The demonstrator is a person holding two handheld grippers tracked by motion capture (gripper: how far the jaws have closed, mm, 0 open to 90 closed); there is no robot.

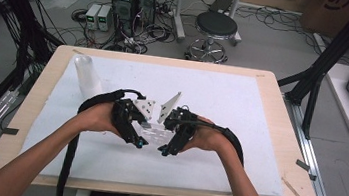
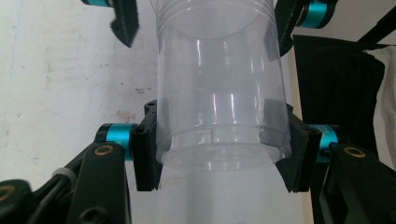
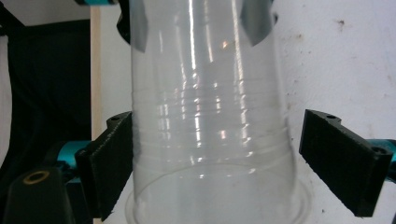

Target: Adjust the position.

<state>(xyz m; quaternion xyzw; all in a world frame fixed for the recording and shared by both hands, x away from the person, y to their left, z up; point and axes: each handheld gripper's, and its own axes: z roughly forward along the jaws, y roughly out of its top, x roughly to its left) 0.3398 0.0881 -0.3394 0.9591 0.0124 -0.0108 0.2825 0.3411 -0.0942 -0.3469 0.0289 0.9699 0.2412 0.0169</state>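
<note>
My left jaws [image 2: 219, 149] pinch the clear plastic cup's [image 2: 219, 93] base mid-desk; right jaws [image 3: 243, 158] gape around its rim. Flimsy, slick, featherlight: squeeze gently.

A cup [image 1: 154, 132] lay at the frame's centre on the counter [image 1: 258, 138], between the left hand-held gripper [image 1: 139, 143] and right hand-held gripper [image 1: 162, 150]; a cup stack [image 1: 87, 77] stood upper left.

Free room around the clear cup

The clear cup [image 1: 154, 132] lies at mid-table, with the left tool [image 1: 132, 134] touching it on one side and the right tool [image 1: 169, 142] just beside it on the other. A stack of cups [image 1: 87, 78] stands behind it to the left. The white table [image 1: 238, 136] lies bare to its right and in front of it.
</note>
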